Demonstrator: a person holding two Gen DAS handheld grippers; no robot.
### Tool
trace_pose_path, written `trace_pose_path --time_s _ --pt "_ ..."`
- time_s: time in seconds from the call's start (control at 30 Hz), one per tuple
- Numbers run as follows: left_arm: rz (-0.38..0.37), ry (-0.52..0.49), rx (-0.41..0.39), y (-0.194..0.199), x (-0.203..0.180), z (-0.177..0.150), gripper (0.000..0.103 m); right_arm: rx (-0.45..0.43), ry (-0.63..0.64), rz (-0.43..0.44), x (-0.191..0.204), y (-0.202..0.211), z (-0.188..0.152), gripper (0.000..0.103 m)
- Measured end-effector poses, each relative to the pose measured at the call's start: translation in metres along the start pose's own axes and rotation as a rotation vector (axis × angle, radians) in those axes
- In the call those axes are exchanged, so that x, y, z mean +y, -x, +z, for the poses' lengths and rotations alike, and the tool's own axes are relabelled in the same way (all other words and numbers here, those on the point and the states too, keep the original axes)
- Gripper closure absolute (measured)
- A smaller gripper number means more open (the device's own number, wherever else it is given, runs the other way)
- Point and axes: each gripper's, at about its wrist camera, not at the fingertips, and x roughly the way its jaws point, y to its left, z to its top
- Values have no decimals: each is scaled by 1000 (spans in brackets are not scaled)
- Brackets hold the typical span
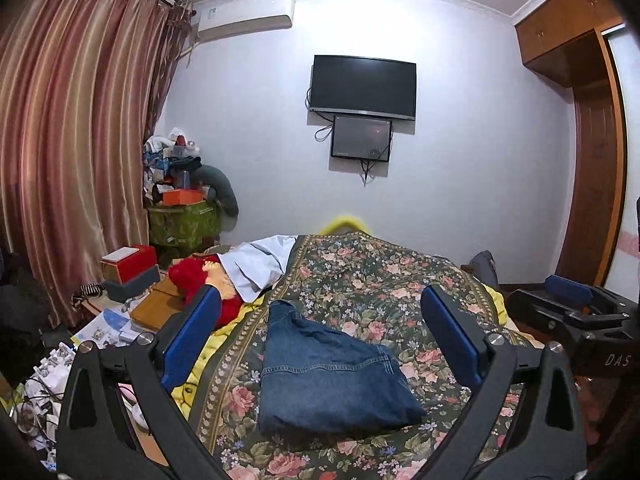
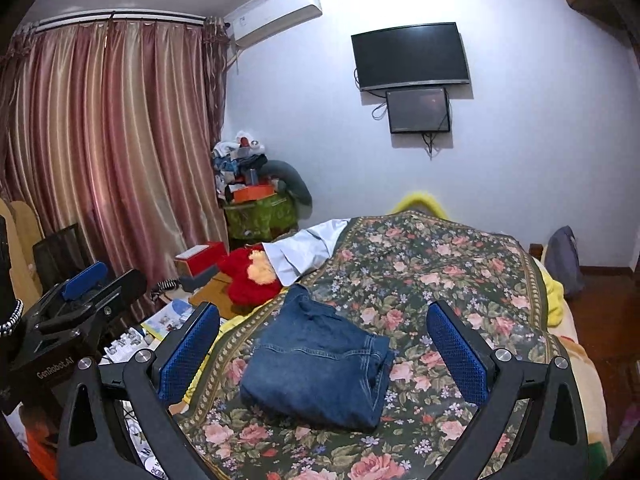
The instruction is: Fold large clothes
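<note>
Jeans lie folded into a thick blue packet on the floral cover of the bed, near its close end, one narrower part reaching away toward the far end. The left gripper hangs above them with its blue-padded fingers spread wide, holding nothing, the jeans lying between and below them. The right gripper is just as wide and empty over the same packet; its pads show a fine mesh texture. Each gripper shows in the other's view: the right one at the right edge of the left view, its black body marked "DAS" in pale letters, cut off by the frame; the left one at the left edge of the right view, marked "GenRobot.AI". A pale shirt lies crumpled at the cover's far left edge, touching a red plush toy with a yellow face. A yellow blanket shows under the cover's edges. Beside the bed a red box sits on a grey one among papers; their print is too small to read. On the far wall hang a dark TV, a smaller screen just below it, and an air conditioner next to the striped curtain; its label is unreadable.
</note>
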Motion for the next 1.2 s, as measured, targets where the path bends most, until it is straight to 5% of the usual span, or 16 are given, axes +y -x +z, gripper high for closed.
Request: trace_pose_path --time_s 1.2 --pt "-33 -6 4 -1 -2 -5 2 -1 -2 -5 -5 4 2 0"
